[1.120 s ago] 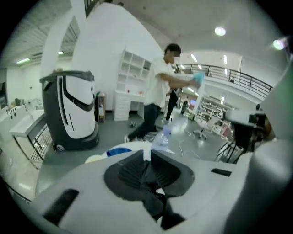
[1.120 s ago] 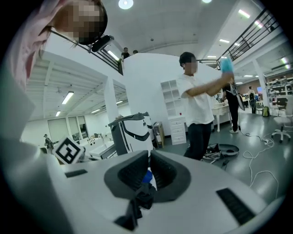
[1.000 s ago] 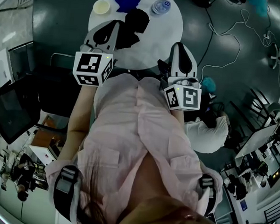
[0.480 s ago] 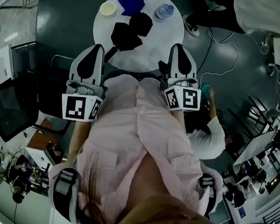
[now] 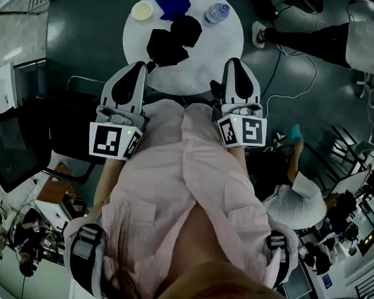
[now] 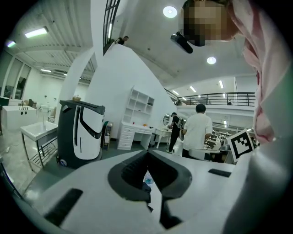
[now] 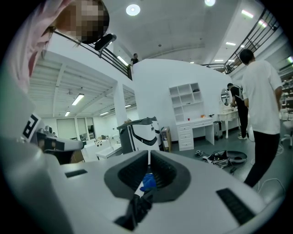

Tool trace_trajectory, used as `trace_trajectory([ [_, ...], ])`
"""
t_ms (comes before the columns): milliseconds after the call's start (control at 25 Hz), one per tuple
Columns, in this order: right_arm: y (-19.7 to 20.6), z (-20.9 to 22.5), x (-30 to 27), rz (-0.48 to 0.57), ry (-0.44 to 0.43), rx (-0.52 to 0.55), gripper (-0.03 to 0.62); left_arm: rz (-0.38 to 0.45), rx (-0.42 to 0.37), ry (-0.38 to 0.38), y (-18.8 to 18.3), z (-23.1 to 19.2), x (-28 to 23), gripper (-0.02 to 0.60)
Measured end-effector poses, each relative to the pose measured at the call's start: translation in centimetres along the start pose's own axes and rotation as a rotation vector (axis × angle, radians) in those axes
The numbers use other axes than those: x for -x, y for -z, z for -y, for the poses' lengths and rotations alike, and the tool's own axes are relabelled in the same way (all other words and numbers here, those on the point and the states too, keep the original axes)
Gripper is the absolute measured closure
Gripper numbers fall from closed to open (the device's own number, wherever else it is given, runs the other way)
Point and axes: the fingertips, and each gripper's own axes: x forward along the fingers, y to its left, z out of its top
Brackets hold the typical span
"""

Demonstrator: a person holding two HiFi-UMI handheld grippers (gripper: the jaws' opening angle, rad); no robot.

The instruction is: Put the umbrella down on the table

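Note:
The black folded umbrella lies on the round white table, free of both grippers. My left gripper hovers at the table's near left edge, jaws shut and empty, a short way back from the umbrella. My right gripper hangs over the near right edge, also shut with nothing in it. In the left gripper view the jaws meet in a point. In the right gripper view the shut gripper frames a slice of the umbrella and a blue cloth below.
On the table's far side sit a blue cloth, a pale round dish and a water bottle. A black chair stands to the left. A person crouches at right; cables trail on the floor.
My left gripper has drawn back from over the table and the umbrella toward my body. The umbrella stays lying on the table. The right gripper has stayed put.

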Motion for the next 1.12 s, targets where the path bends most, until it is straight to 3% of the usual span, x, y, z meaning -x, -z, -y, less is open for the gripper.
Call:
trace_trajectory([
  [1120,0.1,-1.1,0.2,-0.019,-0.021,0.033,0.562,0.004,0.023,-0.022,-0.1,-0.7,-0.1,0.561],
])
